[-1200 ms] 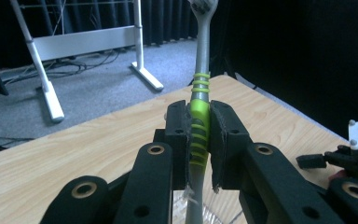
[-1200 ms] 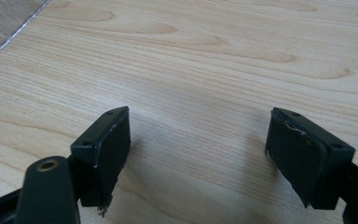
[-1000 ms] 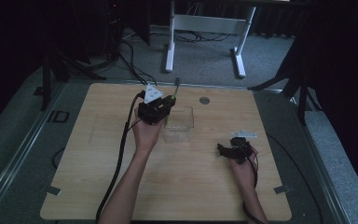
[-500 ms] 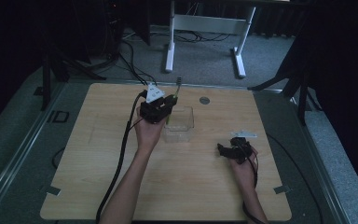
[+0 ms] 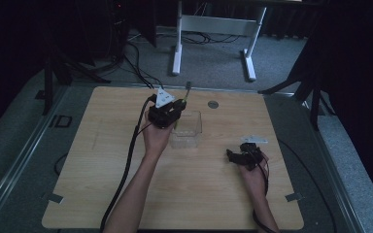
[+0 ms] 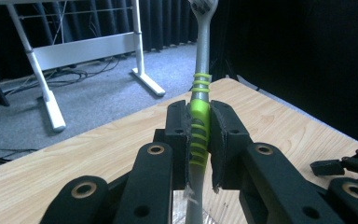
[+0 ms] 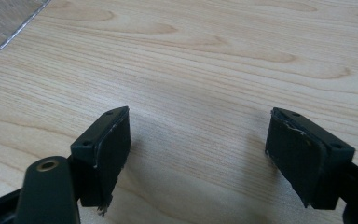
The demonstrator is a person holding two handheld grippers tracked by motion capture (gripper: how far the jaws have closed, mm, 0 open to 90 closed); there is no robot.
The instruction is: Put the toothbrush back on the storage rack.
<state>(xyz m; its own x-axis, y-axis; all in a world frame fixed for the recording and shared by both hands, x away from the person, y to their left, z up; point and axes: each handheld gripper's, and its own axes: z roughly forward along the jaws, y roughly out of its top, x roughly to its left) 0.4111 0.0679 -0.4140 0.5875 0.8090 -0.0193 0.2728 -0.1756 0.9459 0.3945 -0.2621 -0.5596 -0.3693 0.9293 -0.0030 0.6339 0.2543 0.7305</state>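
High view puts my left gripper (image 5: 175,108) at the near-left rim of the clear container (image 5: 187,128), near the middle of the wooden surface (image 5: 102,184). Against the picture from a second back, almost nothing has shifted: the hand sits at the same rim, the toothbrush (image 5: 186,92) stays pinched and angled toward the far edge. I read that as a pause, not progress, with the brush neither lowered in nor carried clear.

Left gripper view shows my jaws clamped on the toothbrush (image 6: 199,126) at its green ribbed grip, grey handle running up past them and the bristle head at the top edge.

My right gripper (image 5: 240,156) rests to the right and nearer me, well apart from the container, unmoved too. Right gripper view has its jaws wide apart over bare wood, a corner of the clear container (image 7: 4,21) at far left.
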